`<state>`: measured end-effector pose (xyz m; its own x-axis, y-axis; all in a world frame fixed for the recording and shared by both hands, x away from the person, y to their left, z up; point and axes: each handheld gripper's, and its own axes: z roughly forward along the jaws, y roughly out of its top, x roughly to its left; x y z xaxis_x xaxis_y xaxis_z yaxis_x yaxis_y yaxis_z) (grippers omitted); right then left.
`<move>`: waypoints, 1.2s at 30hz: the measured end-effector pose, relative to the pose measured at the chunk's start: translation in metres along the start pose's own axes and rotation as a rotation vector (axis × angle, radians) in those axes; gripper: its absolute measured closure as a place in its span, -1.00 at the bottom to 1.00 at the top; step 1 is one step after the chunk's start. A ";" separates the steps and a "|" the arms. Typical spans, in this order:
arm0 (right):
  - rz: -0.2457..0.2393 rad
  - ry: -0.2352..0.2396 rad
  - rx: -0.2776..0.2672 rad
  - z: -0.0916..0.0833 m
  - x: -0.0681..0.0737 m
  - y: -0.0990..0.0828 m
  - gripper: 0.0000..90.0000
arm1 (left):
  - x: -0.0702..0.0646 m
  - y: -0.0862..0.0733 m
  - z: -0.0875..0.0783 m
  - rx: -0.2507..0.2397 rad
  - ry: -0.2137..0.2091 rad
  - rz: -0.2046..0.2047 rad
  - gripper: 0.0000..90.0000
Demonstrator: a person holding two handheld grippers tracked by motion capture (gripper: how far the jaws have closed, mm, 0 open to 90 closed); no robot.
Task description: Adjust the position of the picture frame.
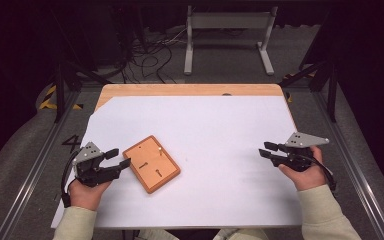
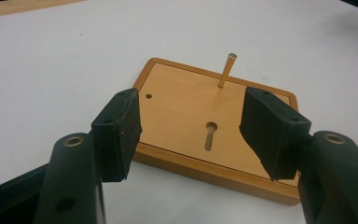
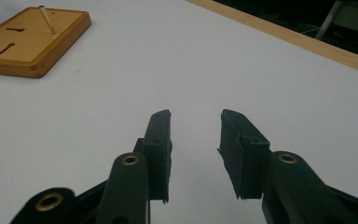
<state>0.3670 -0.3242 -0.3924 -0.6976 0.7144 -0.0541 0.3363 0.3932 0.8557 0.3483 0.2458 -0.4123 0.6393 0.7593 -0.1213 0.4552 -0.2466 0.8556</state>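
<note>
High view: one wooden board (image 1: 151, 163) lies on the white sheet (image 1: 215, 125), left of the middle and turned at an angle to the table's edges. One thin peg (image 1: 158, 148) stands upright near its far edge. The left gripper view shows the board's face closer — one keyhole slot (image 2: 210, 134) in the middle, one small round hole (image 2: 148, 96) near a corner, and the peg (image 2: 227, 70) rising behind. The right gripper view shows two slots (image 3: 10, 38) on the board (image 3: 30, 42).

The left gripper (image 1: 118, 158) sits just beside the board's left edge, level with the table and pointing right at it. Its jaws stand apart, with nothing pressed between the pads; in the left gripper view the left gripper (image 2: 191, 133) frames the board's near edge, the pads hanging over it or just short of it — whether they touch the wood I cannot tell. The left hand (image 1: 87, 187) grips the handle from below, forearm coming in from the bottom edge.

The right gripper (image 1: 266, 149) is well apart from the board, over bare sheet at the right side, pointing left. In the right gripper view the right gripper (image 3: 193, 142) has its jaws parted with only sheet between them. The right hand (image 1: 305, 172) holds it low, its cream sleeve (image 1: 325, 212) running to the bottom right corner.

Beyond the sheet runs the table's wooden edge (image 1: 190, 90).
</note>
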 end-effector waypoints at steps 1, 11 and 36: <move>-0.001 0.000 0.000 0.000 0.000 0.000 0.42 | 0.001 0.000 -0.001 0.000 -0.002 -0.005 -0.06; -0.003 0.000 0.004 0.001 0.001 0.000 0.42 | 0.004 0.003 -0.004 0.015 0.038 0.012 0.93; 0.007 -0.028 0.010 -0.011 0.002 -0.007 0.42 | 0.037 0.001 0.030 0.215 0.117 -0.168 1.00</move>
<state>0.3562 -0.3323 -0.3926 -0.6774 0.7329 -0.0624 0.3474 0.3935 0.8512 0.3910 0.2561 -0.4311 0.4740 0.8613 -0.1830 0.6775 -0.2241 0.7006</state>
